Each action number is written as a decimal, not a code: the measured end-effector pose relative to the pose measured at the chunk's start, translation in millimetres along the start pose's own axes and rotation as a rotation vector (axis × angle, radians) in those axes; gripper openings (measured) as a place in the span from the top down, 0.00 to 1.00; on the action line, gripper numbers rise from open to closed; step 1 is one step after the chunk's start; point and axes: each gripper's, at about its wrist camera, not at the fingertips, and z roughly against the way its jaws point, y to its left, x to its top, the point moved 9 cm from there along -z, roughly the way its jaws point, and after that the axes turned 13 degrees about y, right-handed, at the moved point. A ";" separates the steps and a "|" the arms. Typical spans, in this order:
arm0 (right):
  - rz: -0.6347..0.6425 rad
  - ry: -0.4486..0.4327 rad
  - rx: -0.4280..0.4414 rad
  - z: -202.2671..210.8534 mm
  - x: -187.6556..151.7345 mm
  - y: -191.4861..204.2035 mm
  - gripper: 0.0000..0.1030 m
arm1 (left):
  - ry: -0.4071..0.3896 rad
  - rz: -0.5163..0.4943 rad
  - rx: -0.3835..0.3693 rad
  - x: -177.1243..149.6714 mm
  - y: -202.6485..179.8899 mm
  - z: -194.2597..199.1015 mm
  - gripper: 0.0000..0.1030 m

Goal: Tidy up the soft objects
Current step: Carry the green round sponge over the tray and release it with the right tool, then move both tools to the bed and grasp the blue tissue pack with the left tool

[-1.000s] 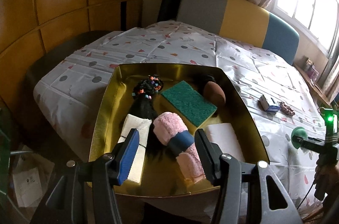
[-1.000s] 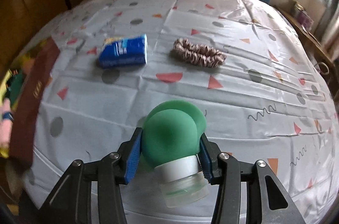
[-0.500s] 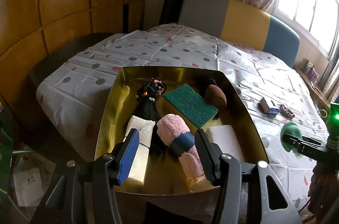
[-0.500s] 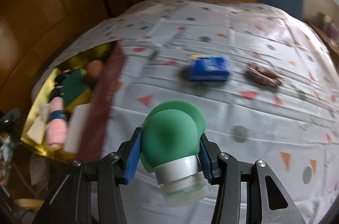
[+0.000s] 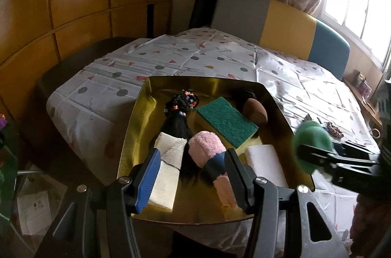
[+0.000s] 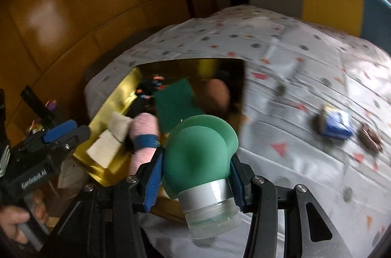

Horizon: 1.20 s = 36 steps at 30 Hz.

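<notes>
My right gripper (image 6: 195, 175) clamps the green bottle (image 6: 200, 155), cap toward me, just right of the gold tray (image 5: 281, 109). My left gripper (image 5: 193, 175) hovers empty, fingers apart, over the tray's near edge.

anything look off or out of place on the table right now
Nothing is spilled or damaged. Two strays remain outside the gold tray: a blue packet and a brown scrunchie on the cloth to its right.
</notes>
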 end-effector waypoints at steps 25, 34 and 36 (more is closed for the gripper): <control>0.004 0.029 -0.014 -40.8 33.5 7.5 0.26 | 0.010 0.012 0.025 1.2 10.3 -3.1 0.47; -0.113 -0.076 -0.071 16.1 20.1 -62.3 0.24 | 0.003 -0.058 0.027 7.7 -16.8 0.9 0.47; -0.151 -0.085 -0.093 26.1 13.2 -85.9 0.24 | 0.004 -0.076 0.025 8.9 -24.6 1.0 0.47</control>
